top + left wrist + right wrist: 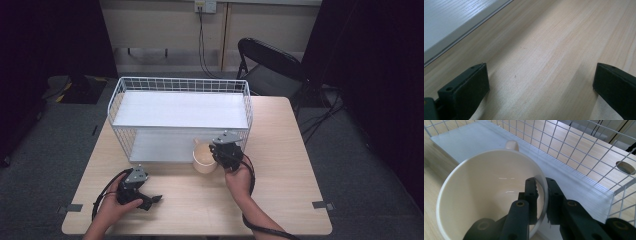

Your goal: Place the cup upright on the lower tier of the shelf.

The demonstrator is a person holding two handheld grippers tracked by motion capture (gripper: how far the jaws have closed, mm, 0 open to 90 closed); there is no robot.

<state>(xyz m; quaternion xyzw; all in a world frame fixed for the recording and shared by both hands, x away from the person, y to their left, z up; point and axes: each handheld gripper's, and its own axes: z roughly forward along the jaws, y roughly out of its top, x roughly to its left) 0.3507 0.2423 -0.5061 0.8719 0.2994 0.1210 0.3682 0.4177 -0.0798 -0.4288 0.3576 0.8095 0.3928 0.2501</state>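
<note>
The cream cup (491, 192) stands on the bench (280, 195) at the open front of the white wire rack (180, 107). My right tool (541, 200) pinches its rim, one jaw inside, for a firm lift. My left tool (541, 82) rests released, clear on the bench.

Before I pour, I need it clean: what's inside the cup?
The cup looks empty, glossy cream inside. The right hand-held gripper pinches its rim, one jaw inside covering part of the wall.
</note>
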